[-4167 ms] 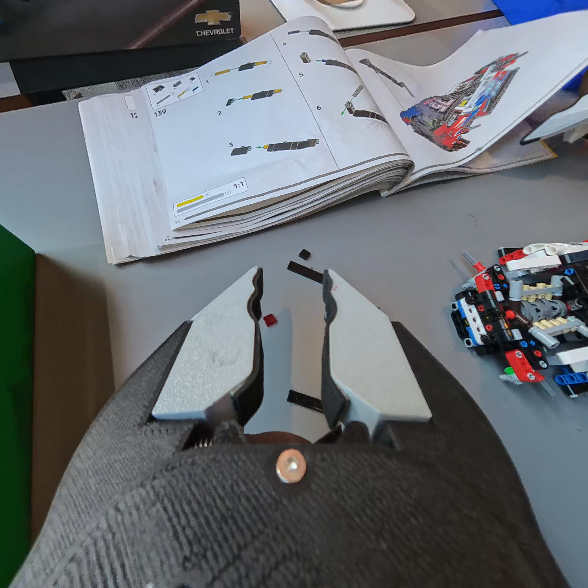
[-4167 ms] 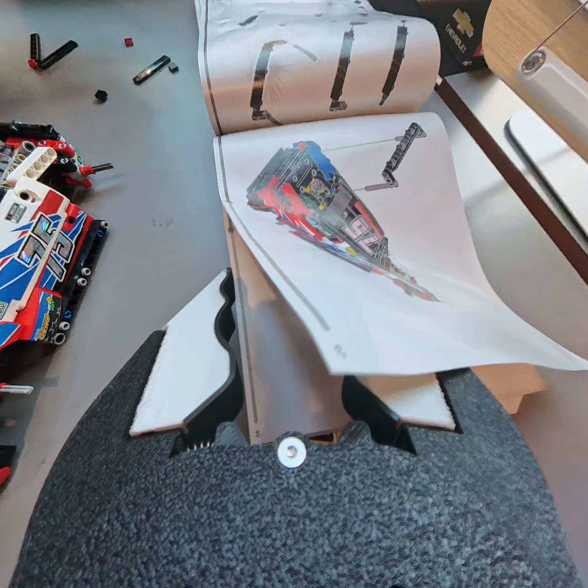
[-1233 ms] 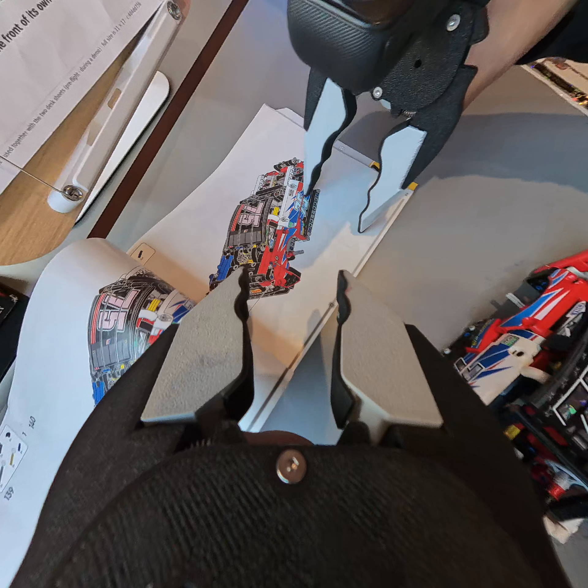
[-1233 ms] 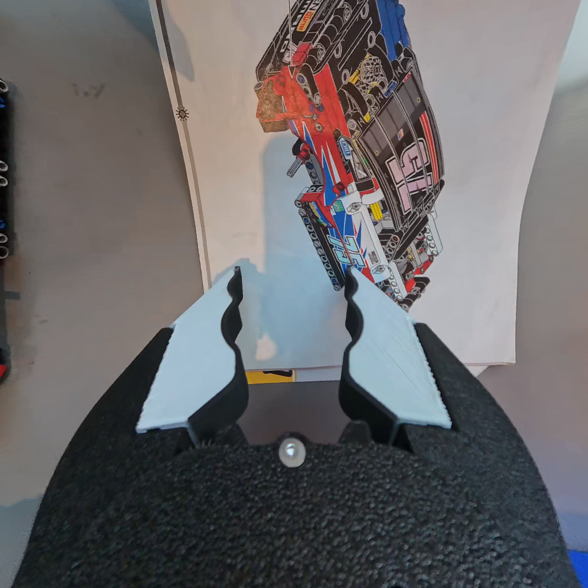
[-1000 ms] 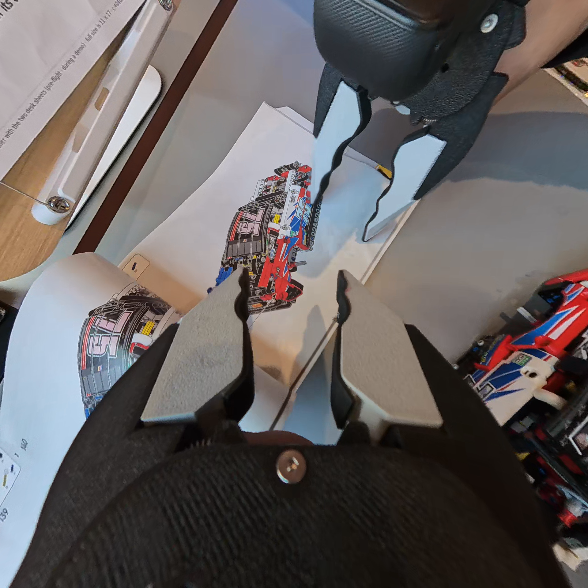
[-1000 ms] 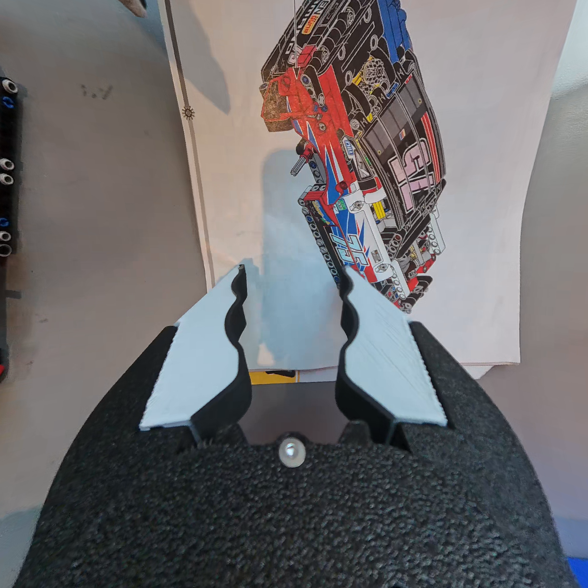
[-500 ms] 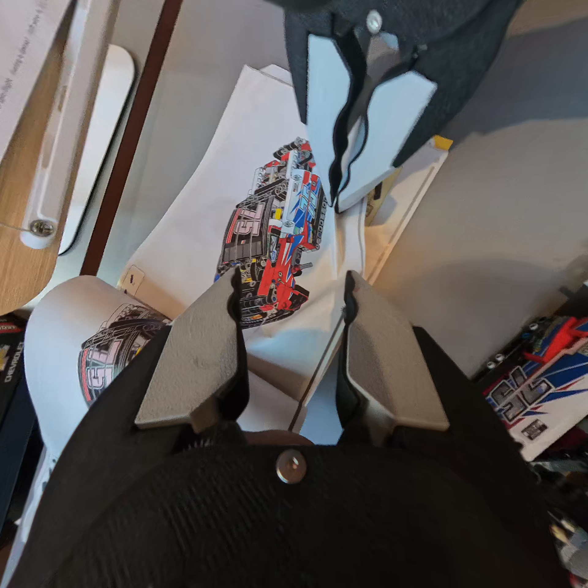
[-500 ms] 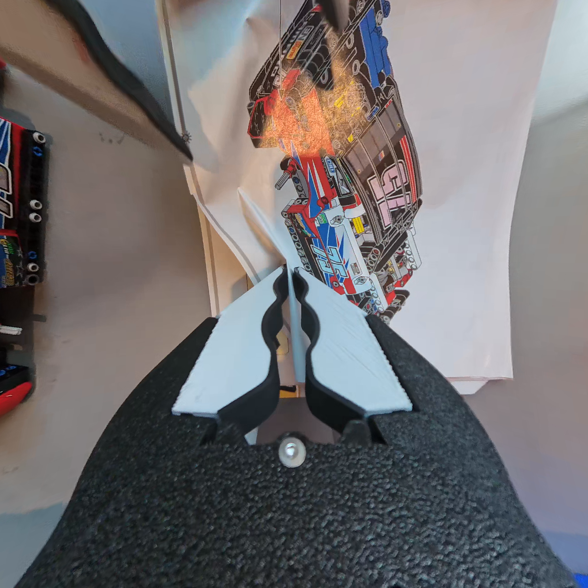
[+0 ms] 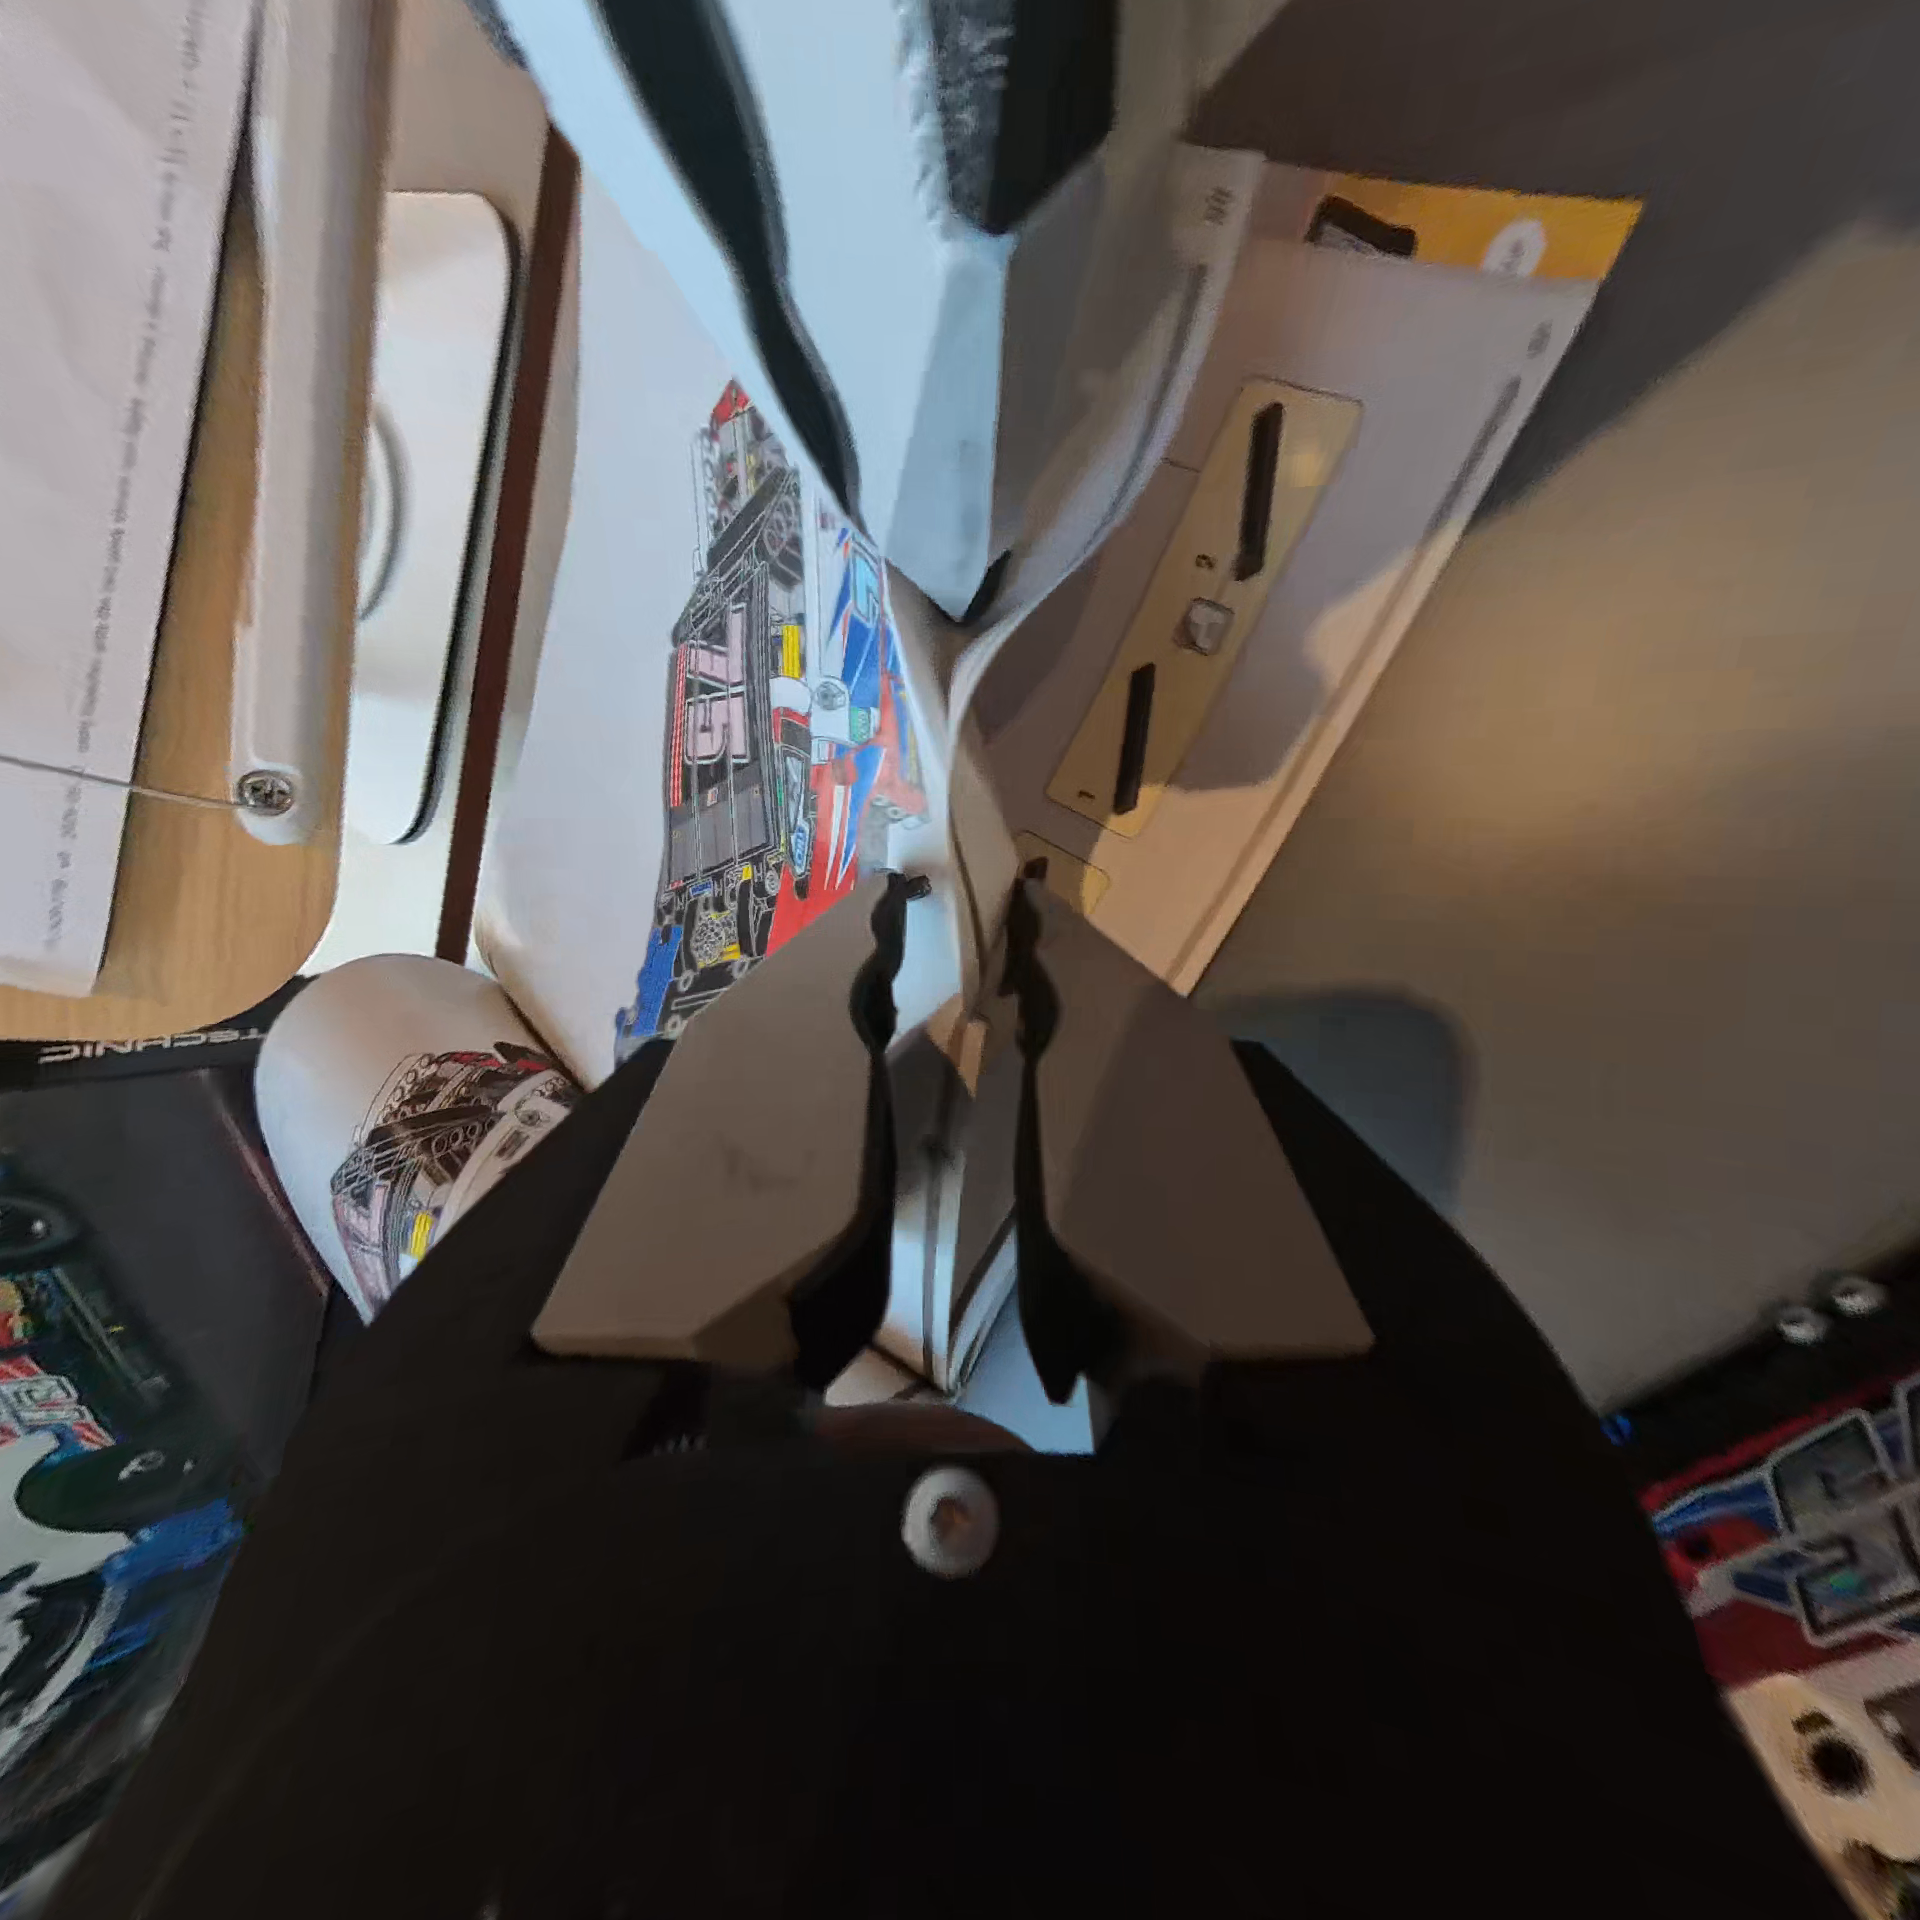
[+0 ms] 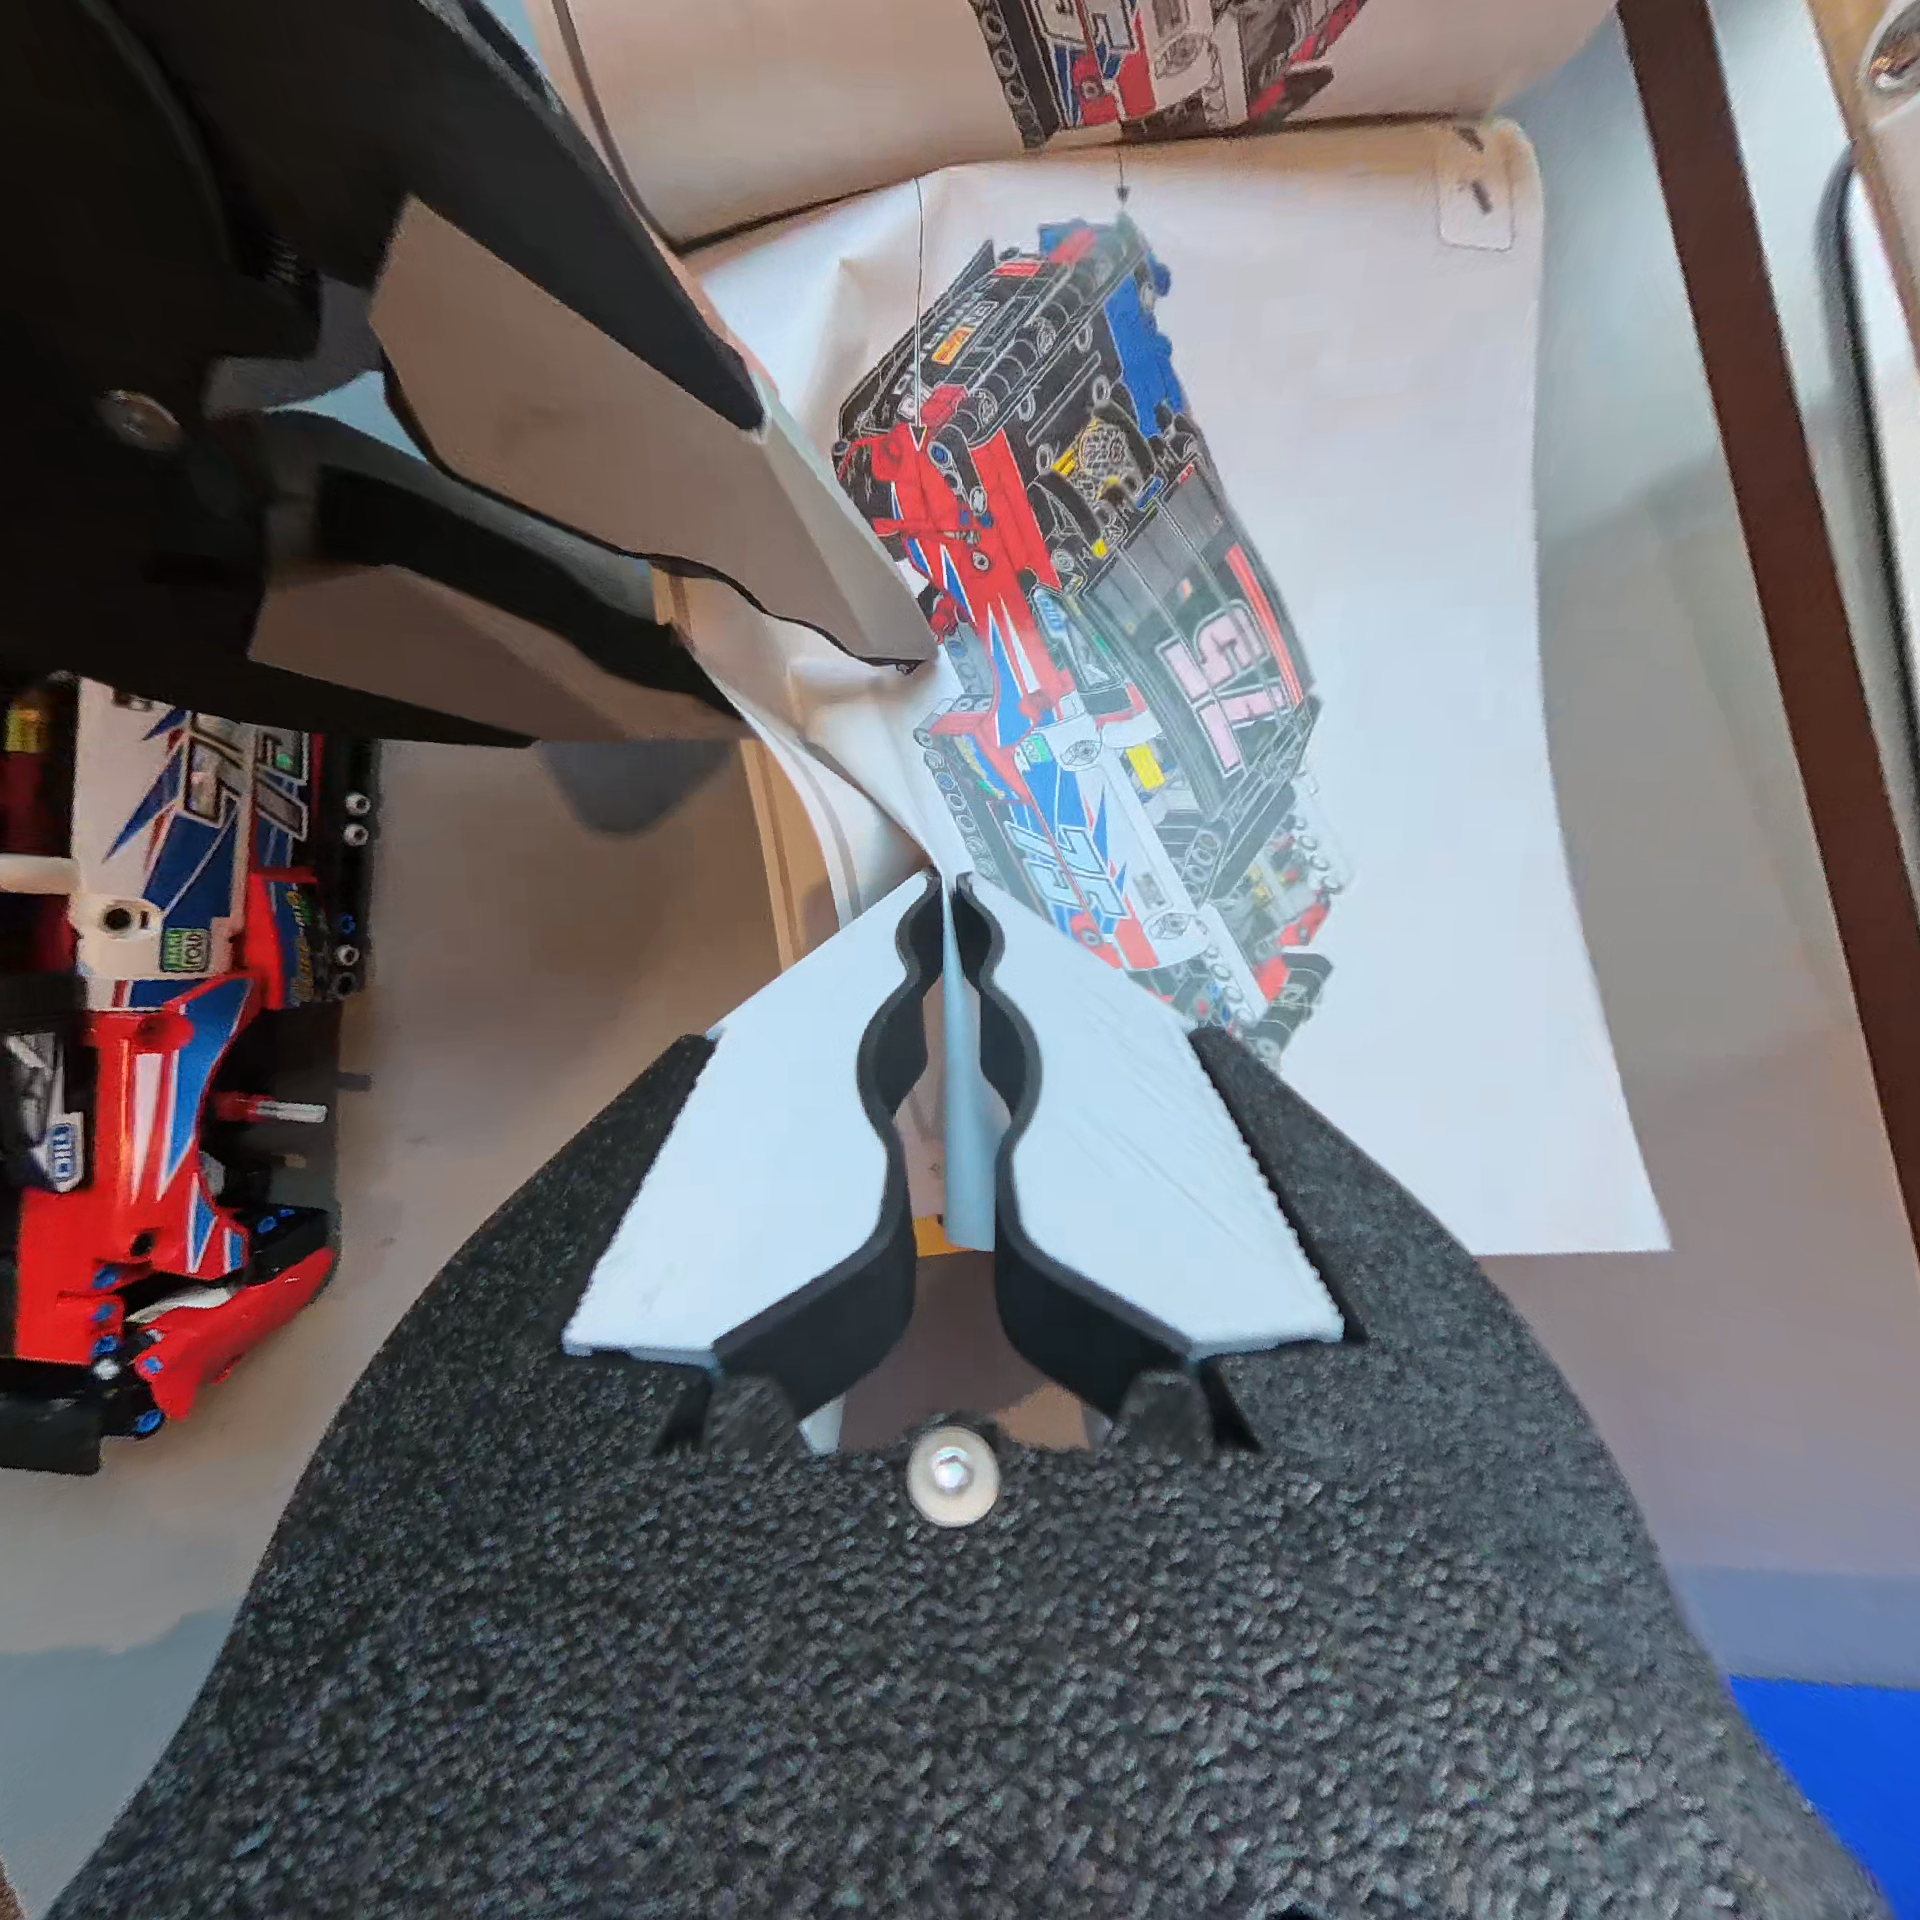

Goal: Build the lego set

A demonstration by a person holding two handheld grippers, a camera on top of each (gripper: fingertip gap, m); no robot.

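I am turning a page in the instruction book [image 10: 1403, 727], so I am looking up a building step, not snapping bricks together right now.

My right fingers [image 10: 943, 883] are squeezed almost all the way together. They pinch the near edge of the page [image 10: 961, 1091], which stands up thin between them. The picture of the race car on that page sits just past my right fingertips.

My left fingers [image 9: 961, 883] are only a little way apart, with a small gap between them. The lifted page edge runs up into that gap. I cannot tell if they are truly pinching the paper or are just around it. In the right wrist view they come in from the left side and reach the same page edge, just beyond my right fingers.

The half-built car [image 10: 156, 987] sits on the table [image 10: 540, 935], off to the left of my right fingers. It is apart from both sets of fingers, and nothing is holding it.

Next, I think I need to lift the page up and swing it over to the other side. I should move slowly, because thin paper can rip or crease when two sets of fingers tug on it.
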